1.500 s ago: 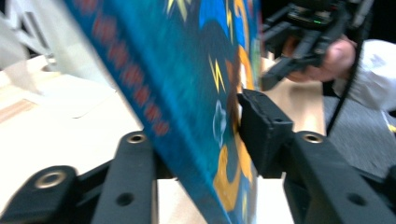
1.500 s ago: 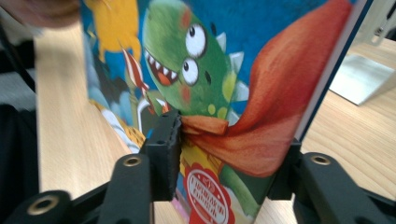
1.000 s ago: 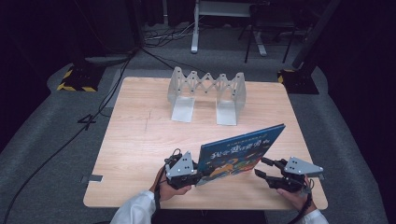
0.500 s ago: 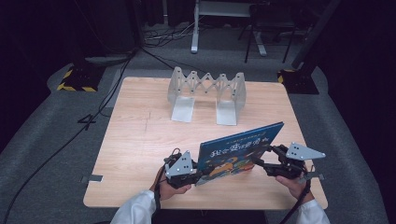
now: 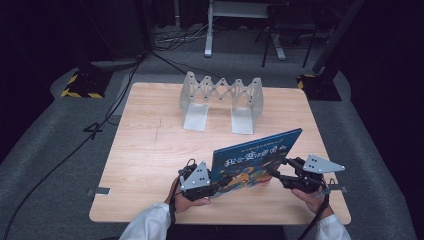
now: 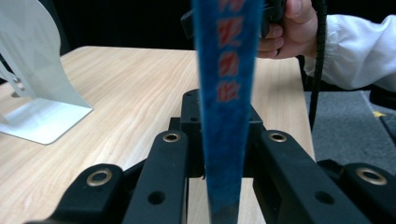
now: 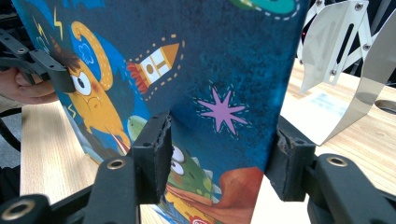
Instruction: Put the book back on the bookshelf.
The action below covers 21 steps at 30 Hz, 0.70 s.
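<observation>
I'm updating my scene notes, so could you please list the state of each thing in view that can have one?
Book: closed, lifted on edge, tilted above the table.
Left gripper: shut on the book's lower corner.
Right gripper: jaws either side of the book's other end, which it bears; whether both pads press on it is unclear.
Folding book rack: stretched open, upright at the table's far side, nothing in it.

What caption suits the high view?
Left gripper clamps an upright blue picture book; right gripper at its other end.

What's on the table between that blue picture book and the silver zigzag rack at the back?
Nothing: in the high view, bare wooden table runs from the book to the rack.
</observation>
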Each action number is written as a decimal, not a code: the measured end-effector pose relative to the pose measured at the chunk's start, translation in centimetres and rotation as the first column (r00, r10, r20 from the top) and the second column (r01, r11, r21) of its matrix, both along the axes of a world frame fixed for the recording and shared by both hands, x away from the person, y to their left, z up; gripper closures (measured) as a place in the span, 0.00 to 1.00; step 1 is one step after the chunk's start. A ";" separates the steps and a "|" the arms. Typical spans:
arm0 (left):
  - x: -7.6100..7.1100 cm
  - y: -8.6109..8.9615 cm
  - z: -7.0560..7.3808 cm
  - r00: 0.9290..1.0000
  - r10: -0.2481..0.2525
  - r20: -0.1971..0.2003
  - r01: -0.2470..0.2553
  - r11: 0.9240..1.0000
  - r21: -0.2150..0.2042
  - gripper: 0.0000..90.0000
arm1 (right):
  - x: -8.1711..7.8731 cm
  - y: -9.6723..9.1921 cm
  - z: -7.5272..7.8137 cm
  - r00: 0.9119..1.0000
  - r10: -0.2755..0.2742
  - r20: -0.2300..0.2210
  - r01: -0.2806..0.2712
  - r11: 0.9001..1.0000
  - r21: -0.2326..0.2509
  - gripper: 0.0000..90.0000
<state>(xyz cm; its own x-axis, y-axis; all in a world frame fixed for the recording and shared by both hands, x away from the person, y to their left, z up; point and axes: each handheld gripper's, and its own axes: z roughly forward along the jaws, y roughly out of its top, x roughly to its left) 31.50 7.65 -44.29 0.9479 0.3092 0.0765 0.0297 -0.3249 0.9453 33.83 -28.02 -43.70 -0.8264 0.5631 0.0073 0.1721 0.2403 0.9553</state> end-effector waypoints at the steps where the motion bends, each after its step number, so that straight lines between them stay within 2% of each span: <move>1: 0.1 0.0 0.1 1.000 -0.002 0.005 0.002 1.000 -0.001 0.88 | 0.0 0.0 0.0 1.000 0.000 0.003 0.000 1.000 0.001 0.52; 4: 0.2 0.1 0.4 1.000 -0.004 0.000 0.004 0.999 -0.037 0.87 | 0.1 0.0 0.0 1.000 -0.003 0.003 0.003 1.000 0.000 0.52; 6: 0.2 0.0 0.6 1.000 -0.003 0.009 0.003 0.999 -0.045 0.87 | 0.0 0.0 0.0 1.000 -0.003 0.004 0.003 1.000 0.000 0.52; 15: 0.3 -0.7 0.8 0.999 0.014 0.030 -0.013 0.999 -0.041 0.87 | 0.0 0.1 -0.1 1.000 -0.007 0.007 0.007 1.000 0.002 0.52; 21: 0.7 -0.6 0.8 1.000 -0.003 0.011 0.004 0.999 -0.047 0.88 | 0.1 0.2 -0.2 1.000 -0.017 0.009 0.017 1.000 0.004 0.51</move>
